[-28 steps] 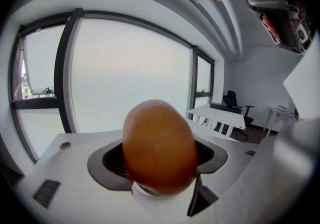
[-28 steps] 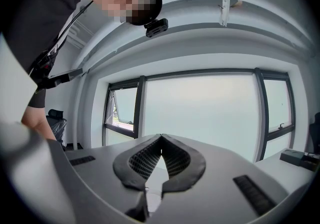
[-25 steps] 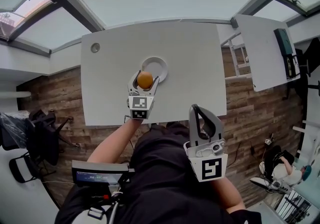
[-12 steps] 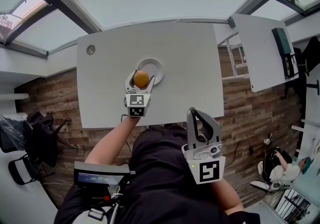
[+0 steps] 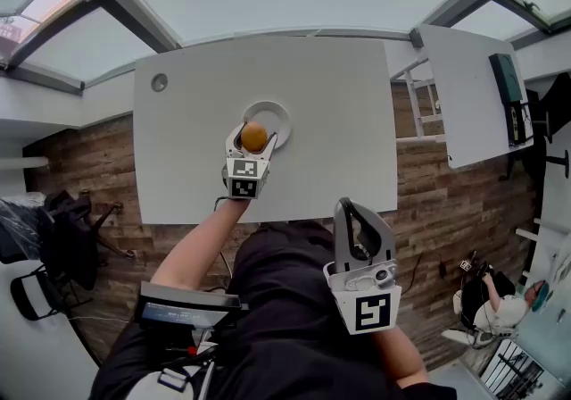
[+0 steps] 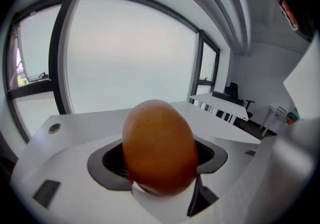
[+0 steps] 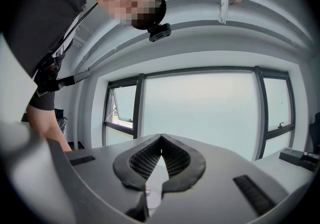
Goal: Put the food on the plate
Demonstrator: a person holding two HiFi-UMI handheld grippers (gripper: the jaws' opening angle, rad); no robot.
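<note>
Left gripper (image 5: pixel 254 140) is clamped on the food (image 5: pixel 254 136), an egg-shaped orange-brown piece. Left gripper view shows it wedged between the dark pads, sticking up past them, so the grip sits on its lower half. That leaves the bulk exposed and looks secure enough, though a smooth rounded shape could roll out if the squeeze eases early. In the head view the plate (image 5: pixel 279 112) lies right under and just beyond the jaw tips, with the food over its near edge. Height above the plate can't be read from here, and I can't tell whether there's contact. My read: this is the placing step, arm stretched forward to get the food over the plate before release. It probably wants a little more reach toward the plate's middle, then a low drop so it doesn't roll off onto the worktop (image 5: pixel 330 121). Right gripper (image 5: pixel 350 204) is closed with nothing in it, tips meeting, parked near the person's body well back from the plate, clear of the left arm's path and with no job here.
</note>
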